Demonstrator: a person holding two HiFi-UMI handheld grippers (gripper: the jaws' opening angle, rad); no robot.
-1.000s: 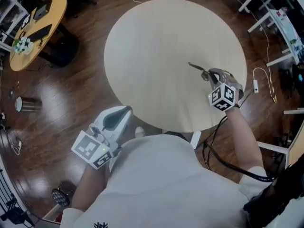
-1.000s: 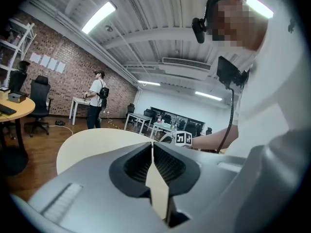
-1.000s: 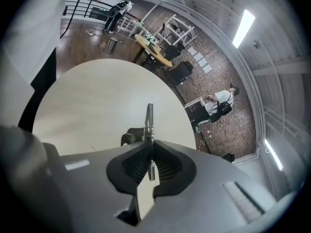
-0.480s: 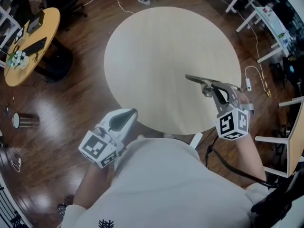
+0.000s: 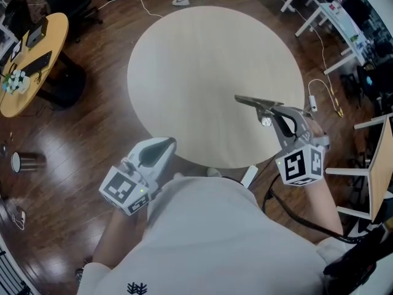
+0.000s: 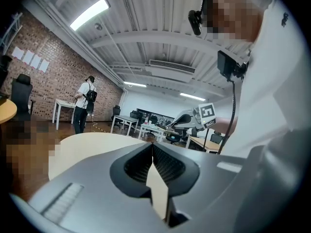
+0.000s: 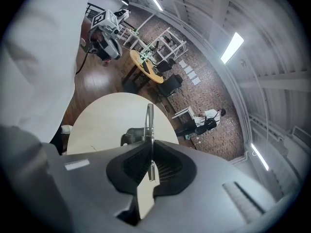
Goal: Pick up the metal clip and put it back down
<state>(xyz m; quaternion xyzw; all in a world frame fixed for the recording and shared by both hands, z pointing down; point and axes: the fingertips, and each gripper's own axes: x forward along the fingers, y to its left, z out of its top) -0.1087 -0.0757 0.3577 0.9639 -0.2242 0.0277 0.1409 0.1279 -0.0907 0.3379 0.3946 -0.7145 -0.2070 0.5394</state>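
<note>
The metal clip (image 5: 253,102) is a thin silvery piece that sticks out leftward from my right gripper (image 5: 269,110), which is shut on it and holds it in the air over the right part of the round beige table (image 5: 196,60). In the right gripper view the clip (image 7: 149,123) stands edge-on between the pads, rising past the jaws. My left gripper (image 5: 162,146) hangs off the table's near left edge, shut with nothing in it. In the left gripper view its tip (image 6: 153,152) faces the table.
A yellow round table (image 5: 24,66) stands at the far left on the dark wood floor. White desks (image 5: 325,14) and cables lie at the right, with a chair (image 5: 374,158) close by. A person (image 6: 83,106) stands beyond the table.
My right gripper has lifted and drawn back toward me with the clip still in it, and now looks larger. The left gripper has hardly moved.
</note>
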